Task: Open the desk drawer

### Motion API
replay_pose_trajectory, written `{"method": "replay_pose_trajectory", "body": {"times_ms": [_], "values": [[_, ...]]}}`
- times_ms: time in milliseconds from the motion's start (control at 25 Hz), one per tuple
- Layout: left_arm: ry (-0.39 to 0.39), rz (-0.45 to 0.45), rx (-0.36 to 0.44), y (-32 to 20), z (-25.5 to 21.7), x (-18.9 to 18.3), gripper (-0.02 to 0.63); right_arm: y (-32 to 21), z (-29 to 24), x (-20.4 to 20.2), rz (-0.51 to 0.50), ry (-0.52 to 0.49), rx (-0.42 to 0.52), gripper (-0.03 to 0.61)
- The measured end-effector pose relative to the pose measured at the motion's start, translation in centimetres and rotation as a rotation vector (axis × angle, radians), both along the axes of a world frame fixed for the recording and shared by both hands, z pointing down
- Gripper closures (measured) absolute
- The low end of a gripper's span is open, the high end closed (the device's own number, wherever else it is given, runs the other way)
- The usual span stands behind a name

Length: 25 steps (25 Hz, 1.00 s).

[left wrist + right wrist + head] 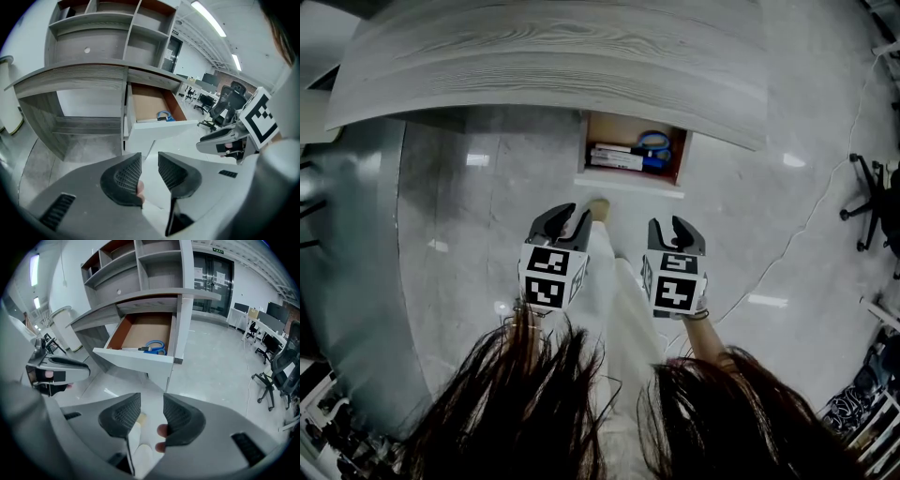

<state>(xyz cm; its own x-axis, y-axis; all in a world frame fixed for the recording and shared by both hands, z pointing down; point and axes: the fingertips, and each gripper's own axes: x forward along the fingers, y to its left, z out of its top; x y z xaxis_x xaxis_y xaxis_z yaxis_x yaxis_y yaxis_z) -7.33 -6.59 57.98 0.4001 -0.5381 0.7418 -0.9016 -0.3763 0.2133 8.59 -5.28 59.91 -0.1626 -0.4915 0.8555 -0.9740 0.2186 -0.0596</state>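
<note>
Now | drawer (630,184) open | left gripper (149,172) fingers apart | right gripper (151,416) fingers apart

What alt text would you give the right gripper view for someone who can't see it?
The desk drawer stands pulled open beneath the grey desktop, blue-handled scissors lying inside. In the foreground the right hand-held gripper has its jaws apart and empty, short of the drawer front.

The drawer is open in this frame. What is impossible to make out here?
- Flat items beside the scissors in the drawer: head view, too small to identify.
- Drawer's front contents: both gripper views, hidden behind its white front panel.
- Drawer's back end: head view, covered by the desktop.
</note>
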Motion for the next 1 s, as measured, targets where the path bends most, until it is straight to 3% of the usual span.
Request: {"method": "replay_pose_trajectory", "body": {"times_ms": [480,1000], "values": [[-0.023,0.0,0.027,1.7,-3.5,1.0,0.518,1.5,-3.1,-0.7,-0.037,-0.03,0.036,0.433],[-0.008,-0.025,0.035,3.8,-8.8,2.7,0.525,3.2,-8.6,-0.8,-0.217,0.018,0.1,0.44]]}}
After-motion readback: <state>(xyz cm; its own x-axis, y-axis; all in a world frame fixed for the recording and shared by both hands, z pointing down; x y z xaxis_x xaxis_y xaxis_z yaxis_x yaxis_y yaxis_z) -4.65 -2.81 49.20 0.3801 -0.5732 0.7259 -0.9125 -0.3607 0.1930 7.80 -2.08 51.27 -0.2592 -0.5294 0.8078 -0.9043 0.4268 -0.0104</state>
